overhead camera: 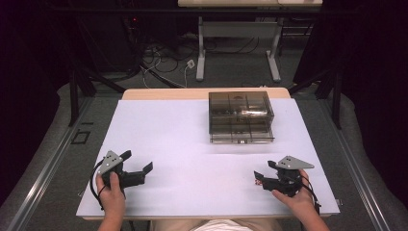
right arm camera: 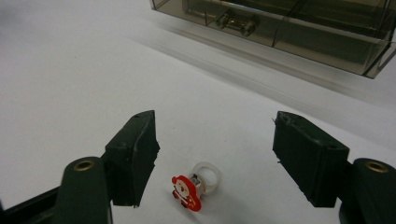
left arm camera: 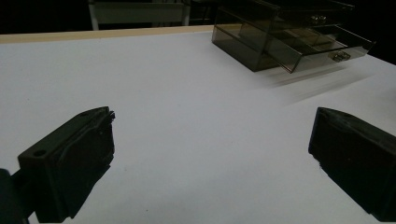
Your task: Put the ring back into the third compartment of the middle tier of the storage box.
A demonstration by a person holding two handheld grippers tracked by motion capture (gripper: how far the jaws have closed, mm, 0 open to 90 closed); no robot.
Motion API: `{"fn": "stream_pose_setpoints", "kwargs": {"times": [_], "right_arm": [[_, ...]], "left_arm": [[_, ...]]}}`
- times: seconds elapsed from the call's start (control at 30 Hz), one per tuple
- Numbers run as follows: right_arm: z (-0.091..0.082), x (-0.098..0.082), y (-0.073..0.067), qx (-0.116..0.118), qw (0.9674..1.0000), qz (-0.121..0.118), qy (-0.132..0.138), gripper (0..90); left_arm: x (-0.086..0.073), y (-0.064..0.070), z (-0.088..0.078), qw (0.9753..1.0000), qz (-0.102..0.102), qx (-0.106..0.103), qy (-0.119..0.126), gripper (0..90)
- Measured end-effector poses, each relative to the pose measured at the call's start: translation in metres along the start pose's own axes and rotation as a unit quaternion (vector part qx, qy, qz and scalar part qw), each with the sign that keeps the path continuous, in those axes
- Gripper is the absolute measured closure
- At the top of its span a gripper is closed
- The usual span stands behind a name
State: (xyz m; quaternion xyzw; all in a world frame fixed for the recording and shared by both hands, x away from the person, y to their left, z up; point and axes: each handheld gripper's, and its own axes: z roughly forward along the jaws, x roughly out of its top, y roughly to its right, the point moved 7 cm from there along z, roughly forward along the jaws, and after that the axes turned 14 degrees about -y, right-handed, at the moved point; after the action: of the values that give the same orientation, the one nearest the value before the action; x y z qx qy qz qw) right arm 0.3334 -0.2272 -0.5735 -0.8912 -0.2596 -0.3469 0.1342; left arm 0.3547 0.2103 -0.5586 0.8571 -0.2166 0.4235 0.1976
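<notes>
The ring [right arm camera: 198, 183] lies ungrasped near the table's [overhead camera: 159, 130] front right edge, between the parted jaws of the right gripper [right arm camera: 215, 158]. The left gripper [left arm camera: 210, 154] is released, empty. Grasping remains; the drawer box [overhead camera: 240, 117] stands at the far edge.

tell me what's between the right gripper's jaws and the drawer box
A Santa ring lies between the open jaws of the right gripper; beyond it, bare white table up to the drawer box.
</notes>
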Motion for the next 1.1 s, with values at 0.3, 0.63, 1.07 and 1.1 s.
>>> {"fn": "stream_pose_setpoints", "kwargs": {"times": [0.3, 0.63, 1.07, 1.1], "right_arm": [[0.008, -0.005, -0.006, 0.005, 0.9993, -0.017, -0.033, 35.8], [0.013, -0.010, -0.009, 0.007, 0.9981, -0.026, -0.054, 43.9], [0.019, -0.014, -0.013, 0.018, 0.9964, -0.037, -0.074, 48.1], [0.019, -0.014, -0.014, 0.018, 0.9963, -0.038, -0.075, 48.6]], "left_arm": [[-0.001, -0.001, 0.001, 1.0000, -0.002, 0.000, -0.004, 0.2], [-0.001, -0.002, 0.001, 1.0000, -0.004, 0.001, -0.006, 0.7], [-0.002, -0.003, 0.001, 0.9999, -0.009, 0.001, -0.007, 0.8], [-0.002, -0.003, 0.001, 0.9999, -0.009, 0.001, -0.007, 0.8]]}}
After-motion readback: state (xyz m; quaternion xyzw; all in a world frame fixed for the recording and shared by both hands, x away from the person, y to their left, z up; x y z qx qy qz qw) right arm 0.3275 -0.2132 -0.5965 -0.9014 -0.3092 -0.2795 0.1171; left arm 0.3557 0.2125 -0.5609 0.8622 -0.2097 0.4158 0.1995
